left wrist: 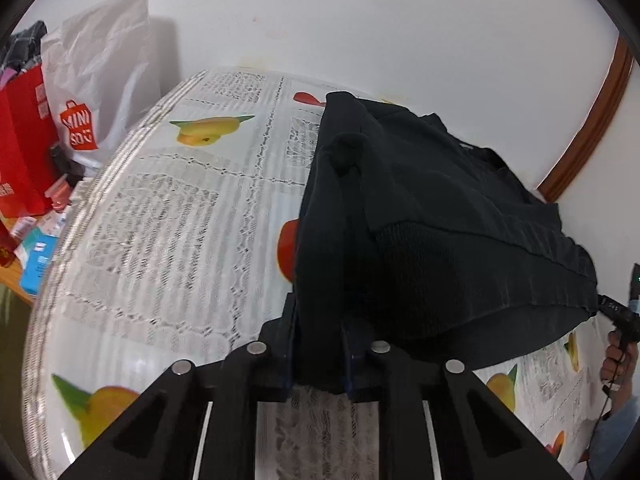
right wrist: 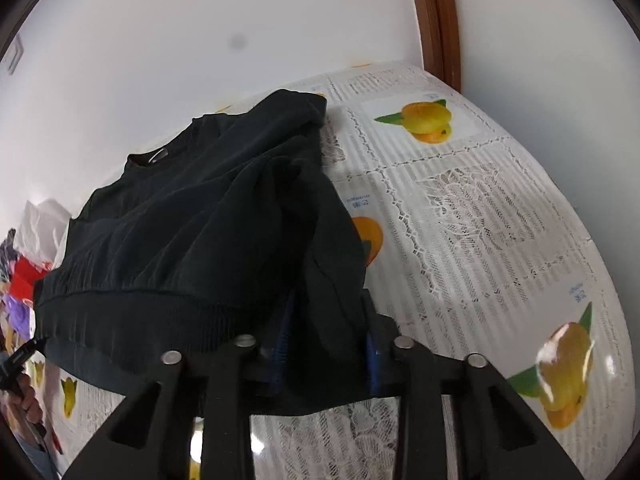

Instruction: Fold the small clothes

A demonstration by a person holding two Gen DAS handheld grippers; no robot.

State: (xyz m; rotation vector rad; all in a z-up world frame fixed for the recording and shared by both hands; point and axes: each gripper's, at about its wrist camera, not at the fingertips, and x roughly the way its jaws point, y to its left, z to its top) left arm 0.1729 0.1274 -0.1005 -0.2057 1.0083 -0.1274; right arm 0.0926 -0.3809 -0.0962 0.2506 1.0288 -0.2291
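One table [left wrist: 160, 216] fills both views, round-edged, under a lace cloth printed with fruit and a clear cover. One black sweater [left wrist: 420, 208] lies on it, its collar toward the far wall and its ribbed hem nearest the cameras. The hem is lifted off the cloth and stretched between two grippers, so its long axis runs from one hand to the other, and the body slopes away and down from the fingers to the table.

Left gripper [left wrist: 320, 344] has its jaws closed nearly all the way on a bunched hem corner. Right gripper [right wrist: 326, 354] is likewise pinched on the opposite corner, with fabric showing between its blue pads [right wrist: 280, 344]. Neither hand is nearer; each holds its own end. My reading is that the next fold depends on carrying the hem forward toward the collar.

Beyond the left table edge stand one red bag [left wrist: 24, 140] and one white shopping bag [left wrist: 100, 68].
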